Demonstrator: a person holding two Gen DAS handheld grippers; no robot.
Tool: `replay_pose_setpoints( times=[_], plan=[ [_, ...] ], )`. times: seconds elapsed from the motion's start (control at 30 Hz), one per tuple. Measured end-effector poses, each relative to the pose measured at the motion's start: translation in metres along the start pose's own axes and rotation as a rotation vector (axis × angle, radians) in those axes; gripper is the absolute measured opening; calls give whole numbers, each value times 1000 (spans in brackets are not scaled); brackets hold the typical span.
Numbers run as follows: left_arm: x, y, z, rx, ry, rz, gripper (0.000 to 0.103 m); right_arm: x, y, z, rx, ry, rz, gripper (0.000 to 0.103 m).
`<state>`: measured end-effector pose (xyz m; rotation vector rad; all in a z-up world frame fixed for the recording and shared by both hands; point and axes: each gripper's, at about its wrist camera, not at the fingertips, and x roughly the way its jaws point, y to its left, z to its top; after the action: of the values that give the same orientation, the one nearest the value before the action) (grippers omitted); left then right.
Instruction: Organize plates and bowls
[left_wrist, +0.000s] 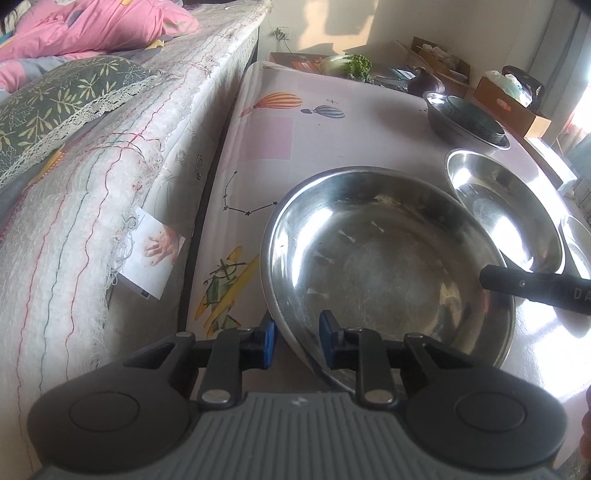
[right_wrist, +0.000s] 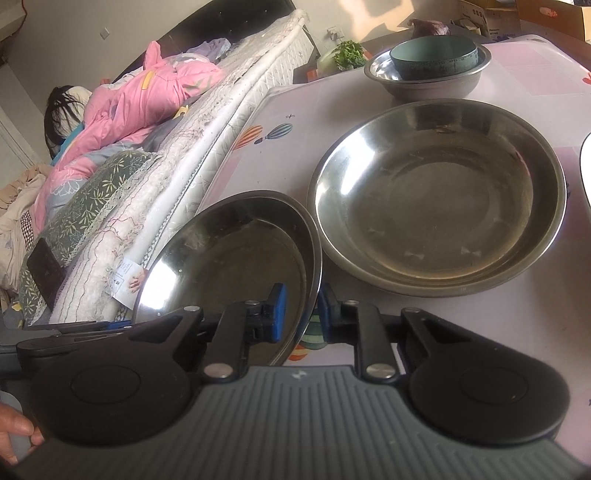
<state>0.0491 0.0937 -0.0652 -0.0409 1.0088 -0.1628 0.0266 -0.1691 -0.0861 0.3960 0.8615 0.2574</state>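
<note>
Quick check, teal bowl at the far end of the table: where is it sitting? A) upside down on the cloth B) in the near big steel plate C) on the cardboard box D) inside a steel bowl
D: in the right wrist view the teal bowl sits upright inside the steel bowl, whose rim rings it.

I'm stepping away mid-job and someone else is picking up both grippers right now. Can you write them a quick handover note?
Left gripper: closed on the near rim of the nearest round steel plate.
Right gripper: closed on the same plate's opposite rim.
Second steel plate lies beside it on the patterned table. Behind it, a teal bowl sits inside a steel bowl.
Done: bowls nested.
Left: probably stack the held plate onto the second one.
</note>
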Motion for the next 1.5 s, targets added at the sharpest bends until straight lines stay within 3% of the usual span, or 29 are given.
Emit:
replay_pose_setpoints(
  times=[0.33, 0.5, 0.7, 0.8, 0.93, 1.27, 1.5],
  plan=[
    [-16, 8, -23, 55, 28, -142, 26, -21, -1, -23, -35, 111, 51, 18],
    [-20, 11, -16, 48, -24, -115, 33, -27, -4, -19, -26, 65, 34, 18],
    [-5, 14, 1, 1, -60, -77, 33, -18, -9, -6, -3, 6, 5, 18],
    [5, 17, 4, -39, -34, -80, 31, -12, -11, -3, 13, -14, -2, 18],
    [5, 17, 5, -42, -29, -67, 19, -6, -9, -3, 12, -21, -9, 16],
    [-9, 21, -11, 0, 17, -102, 19, -20, -2, -17, -37, 29, -12, 16],
    [-5, 18, -4, 32, 10, -80, 24, -21, -2, -16, -52, -1, -30, 17]
  ],
)
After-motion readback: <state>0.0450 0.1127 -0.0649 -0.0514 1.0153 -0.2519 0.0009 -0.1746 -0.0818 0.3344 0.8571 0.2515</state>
